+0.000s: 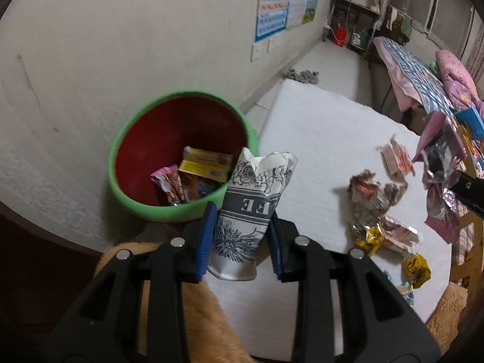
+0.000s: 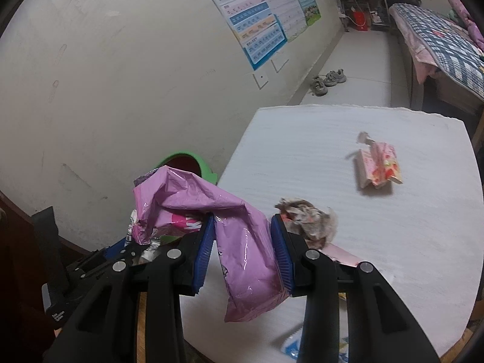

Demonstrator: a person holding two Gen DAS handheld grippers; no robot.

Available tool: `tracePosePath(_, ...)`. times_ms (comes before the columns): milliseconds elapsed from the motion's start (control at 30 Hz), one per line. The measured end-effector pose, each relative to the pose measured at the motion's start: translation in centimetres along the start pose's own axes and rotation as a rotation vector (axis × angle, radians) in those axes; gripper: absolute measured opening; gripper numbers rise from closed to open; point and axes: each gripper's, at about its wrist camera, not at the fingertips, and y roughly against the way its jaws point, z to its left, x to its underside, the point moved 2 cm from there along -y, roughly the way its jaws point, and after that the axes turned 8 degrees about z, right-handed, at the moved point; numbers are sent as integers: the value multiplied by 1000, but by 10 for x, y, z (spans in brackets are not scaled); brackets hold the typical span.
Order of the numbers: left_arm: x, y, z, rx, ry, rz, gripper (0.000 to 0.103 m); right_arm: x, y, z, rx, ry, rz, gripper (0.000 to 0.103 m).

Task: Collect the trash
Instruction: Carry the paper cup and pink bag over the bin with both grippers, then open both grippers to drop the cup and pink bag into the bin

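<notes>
My left gripper is shut on a crushed white paper cup with grey print, held just right of and above the green bin. The bin has a red inside and holds several wrappers. My right gripper is shut on a pink plastic bag above the white table's left edge. The bin's rim shows behind the bag. The pink bag also shows at the right of the left wrist view.
Loose trash lies on the white table: a crumpled brown paper, a pink-red carton, yellow wrappers, a crumpled wad. The wall stands left of the bin. A bed and shoes are farther back.
</notes>
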Motion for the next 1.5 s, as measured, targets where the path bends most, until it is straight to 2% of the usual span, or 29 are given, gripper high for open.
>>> tracePosePath(300,-3,6,26,-31,42,-27,31,-10,-18,26,-13,34,18,38)
tracePosePath(833,-5,-19,73,-59,124,14,31,-29,-56,62,-26,70,64,38)
tracePosePath(1233,-14,-26,96,-99,130,5,31,-44,-79,92,-57,111,78,38)
tracePosePath(1500,-20,-35,103,-103,117,14,31,-52,-79,95,-70,79,60,38)
